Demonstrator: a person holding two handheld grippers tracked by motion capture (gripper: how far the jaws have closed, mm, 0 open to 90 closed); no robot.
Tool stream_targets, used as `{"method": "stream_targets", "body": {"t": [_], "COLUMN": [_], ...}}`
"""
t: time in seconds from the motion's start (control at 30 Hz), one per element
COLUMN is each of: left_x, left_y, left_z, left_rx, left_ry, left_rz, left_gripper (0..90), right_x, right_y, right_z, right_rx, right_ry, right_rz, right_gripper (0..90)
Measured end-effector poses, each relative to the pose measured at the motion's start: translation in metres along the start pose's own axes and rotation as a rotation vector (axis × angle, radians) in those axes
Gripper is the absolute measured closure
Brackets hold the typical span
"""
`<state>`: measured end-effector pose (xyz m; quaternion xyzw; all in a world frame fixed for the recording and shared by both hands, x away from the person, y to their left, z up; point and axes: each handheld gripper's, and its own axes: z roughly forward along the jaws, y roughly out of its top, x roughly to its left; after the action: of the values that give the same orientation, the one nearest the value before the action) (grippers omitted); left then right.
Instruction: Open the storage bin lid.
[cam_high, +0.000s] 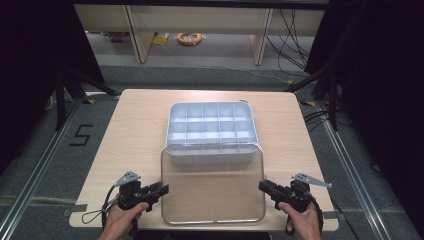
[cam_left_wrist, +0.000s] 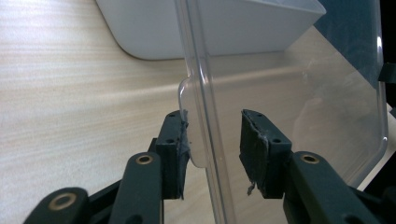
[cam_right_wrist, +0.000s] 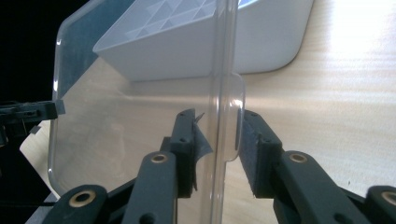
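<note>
**Clear lid between both tongs, box not yet covered**

High view: I have the clear lid (cam_high: 212, 187) lying on the near half of the bench (cam_high: 135, 125), its far edge overlapping the near wall of the white compartment box (cam_high: 212, 131). The box stands mid-bench, open, with all its compartments looking empty. The left tongs (cam_high: 162, 190) sit at the lid's left edge and the right tongs (cam_high: 263, 186) at its right edge, one in each hand. My judgement: the lid is brought up to the box but not seated, so lifting it over and pressing it down is what remains, if closing is the aim. Whether the far edge rests on the box rim or only leans against it I cannot tell from here.

Left gripper view: the lid's rim and a small tab run up between the jaws. The left pad touches the tab; the right pad stands clear of the plastic. I read this as open, straddling the edge, no real grip.

Right gripper view: same picture mirrored. The rim passes between the jaws with the tab near the right pad; a gap shows on the left side. Open around the edge, not clamped. The other tongs show faintly at the far left, dark and cut off. Reflections in the lid blur what lies under it.
</note>
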<state>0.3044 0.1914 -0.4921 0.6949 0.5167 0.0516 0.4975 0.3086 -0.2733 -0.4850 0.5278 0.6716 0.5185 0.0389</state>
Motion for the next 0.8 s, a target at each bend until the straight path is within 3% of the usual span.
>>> {"method": "stream_targets", "body": {"t": [0.03,0.07,0.17,0.2,0.23,0.27,0.3,0.33,0.37,0.4,0.5,0.53,0.6,0.63,0.7,0.8], "left_x": [-0.001,-0.001,-0.001,-0.001,-0.002,-0.002,-0.002,-0.002,-0.002,-0.001,-0.001,-0.001,-0.001,-0.001,0.002,0.001], "left_y": [-0.001,-0.002,-0.004,-0.005,-0.007,-0.007,-0.008,-0.009,-0.010,-0.011,-0.012,-0.013,-0.014,-0.014,-0.015,-0.017], "left_z": [-0.001,-0.001,-0.001,-0.001,-0.001,-0.001,-0.002,-0.001,-0.001,-0.001,-0.001,-0.001,-0.001,-0.001,-0.002,0.001], "left_rx": [0.003,0.000,0.016,0.012,0.011,0.020,0.029,0.025,0.033,0.037,0.039,0.041,0.047,0.053,0.086,0.082], "left_ry": [0.001,-0.003,-0.011,-0.016,-0.006,-0.009,-0.012,-0.018,-0.020,-0.024,-0.028,-0.027,-0.030,-0.034,-0.040,-0.037], "left_rz": [-0.003,0.003,0.001,0.002,0.005,0.002,0.008,0.001,-0.004,-0.008,-0.009,-0.008,-0.008,-0.010,0.015,-0.006], "left_gripper": [60.7,60.7,60.6,60.4,60.3,60.2,60.1,60.0,59.9,59.6,59.3,59.4,59.2,58.9,58.4,58.5], "right_x": [0.002,0.000,-0.003,-0.001,-0.002,0.001,-0.002,-0.002,0.002,-0.002,0.000,-0.001,0.000,0.002,-0.002,-0.003], "right_y": [-0.001,-0.002,-0.005,-0.007,-0.007,-0.008,-0.009,-0.010,-0.010,-0.011,-0.014,-0.014,-0.017,-0.017,-0.019,-0.021], "right_z": [-0.001,-0.001,0.000,-0.001,-0.001,-0.002,-0.002,-0.002,-0.005,-0.003,-0.004,-0.004,-0.004,-0.004,-0.004,-0.003], "right_rx": [0.006,0.003,0.006,0.017,0.008,0.024,0.011,0.011,0.039,0.018,0.032,0.035,0.038,0.048,0.044,0.050], "right_ry": [-0.003,-0.008,-0.012,-0.011,-0.008,-0.012,-0.017,-0.010,-0.037,-0.014,-0.014,-0.021,-0.019,-0.023,-0.023,-0.023], "right_rz": [0.020,-0.007,-0.025,0.014,-0.001,0.037,-0.008,-0.006,0.034,-0.006,0.021,0.001,0.009,0.038,0.004,0.013], "right_gripper": [68.7,68.6,68.2,68.0,67.8,67.7,67.7,67.7,67.7,67.7,67.5,67.5,67.3,67.2,67.1,66.6]}}
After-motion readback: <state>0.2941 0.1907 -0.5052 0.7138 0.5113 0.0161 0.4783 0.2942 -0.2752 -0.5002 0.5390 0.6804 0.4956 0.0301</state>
